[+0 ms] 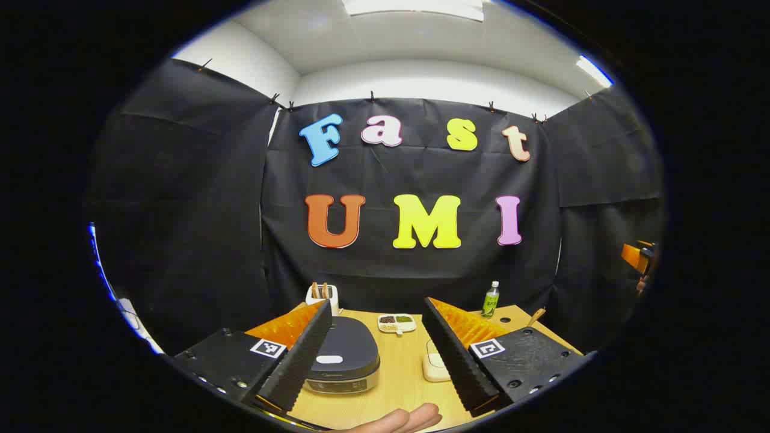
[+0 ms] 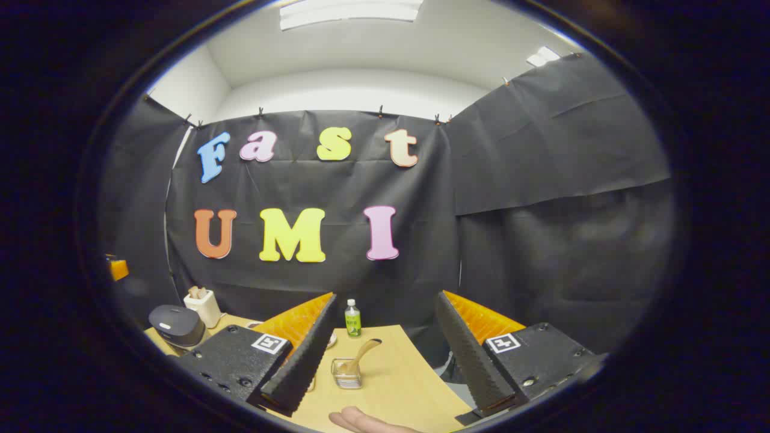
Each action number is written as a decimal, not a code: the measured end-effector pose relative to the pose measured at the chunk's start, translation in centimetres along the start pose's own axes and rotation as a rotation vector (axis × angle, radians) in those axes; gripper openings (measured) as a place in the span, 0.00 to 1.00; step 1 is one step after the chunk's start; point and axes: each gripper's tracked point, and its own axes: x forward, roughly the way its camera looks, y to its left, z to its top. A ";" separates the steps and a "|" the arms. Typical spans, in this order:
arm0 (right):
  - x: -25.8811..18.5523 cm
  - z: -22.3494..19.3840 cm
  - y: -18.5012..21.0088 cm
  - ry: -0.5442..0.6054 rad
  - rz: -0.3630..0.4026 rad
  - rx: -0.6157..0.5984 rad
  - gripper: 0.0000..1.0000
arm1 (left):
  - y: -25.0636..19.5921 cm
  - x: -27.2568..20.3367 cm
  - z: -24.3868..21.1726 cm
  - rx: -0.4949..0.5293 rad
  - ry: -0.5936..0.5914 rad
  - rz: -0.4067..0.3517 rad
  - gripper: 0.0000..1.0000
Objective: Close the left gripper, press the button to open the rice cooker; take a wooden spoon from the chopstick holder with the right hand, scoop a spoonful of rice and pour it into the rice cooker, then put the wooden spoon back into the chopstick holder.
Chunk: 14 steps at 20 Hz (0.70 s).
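In the left gripper view, the left gripper (image 1: 376, 355) hangs above the bench (image 1: 403, 385) with its jaws spread wide and nothing between them. The rice cooker (image 1: 343, 355), lid down, sits just ahead of the left jaw, partly hidden behind it. Beyond the cooker, past the left jaw's tip, stands a white holder (image 1: 322, 296) with sticks poking up. Between the jaws, farther back, lies a small divided dish (image 1: 397, 323) of grains. Hard against the right jaw's inner side sits a pale square box (image 1: 434, 367), half covered by that jaw. A green bottle (image 1: 491, 299) stands beyond the right jaw near the bench's far edge. A fingertip (image 1: 400, 419) shows at the bottom, between the jaws.

In the right gripper view, the right gripper (image 2: 385, 361) also has its jaws spread apart, gripping nothing. The cooker and white holder lie well off to the left of its left jaw. Between the jaws, near the left one, a clear container (image 2: 347, 373) holds the wooden spoon (image 2: 363, 353), handle tilted up to the right. The bottle stands behind it. Bare bench runs toward the right jaw, where the bench's edge falls away.
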 end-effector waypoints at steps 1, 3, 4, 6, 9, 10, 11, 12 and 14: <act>0.0 0.2 -0.6 -0.011 -0.013 -0.010 1.00 | -0.2 -0.3 0.2 -0.018 -0.002 -0.012 0.96; -0.4 0.2 -0.7 -0.013 -0.012 -0.011 1.00 | -0.1 -1.0 0.3 -0.053 0.000 -0.017 0.96; -0.5 -0.1 -0.6 -0.006 -0.006 -0.009 1.00 | 0.3 -1.1 0.6 -0.051 -0.010 -0.011 0.96; -0.4 -0.3 -1.0 -0.002 -0.004 -0.004 1.00 | 0.8 -1.1 0.6 -0.039 -0.012 -0.004 0.95; -0.7 -0.3 -1.4 -0.006 -0.007 -0.006 1.00 | 1.7 -1.0 0.2 -0.009 -0.014 0.020 0.94; -0.7 -0.3 -1.6 -0.011 -0.009 -0.009 1.00 | 2.0 -1.0 0.2 -0.002 -0.018 0.026 0.94; -0.7 -0.2 -1.7 -0.013 -0.012 -0.014 1.00 | 2.1 -1.0 0.1 0.003 -0.023 0.031 0.94; -0.6 -0.3 -1.8 -0.014 -0.015 -0.018 1.00 | 2.4 -0.9 0.1 0.012 -0.030 0.038 0.94; -0.7 -0.4 -1.3 -0.015 -0.002 -0.019 1.00 | 3.5 -0.4 0.0 0.022 -0.051 0.069 0.94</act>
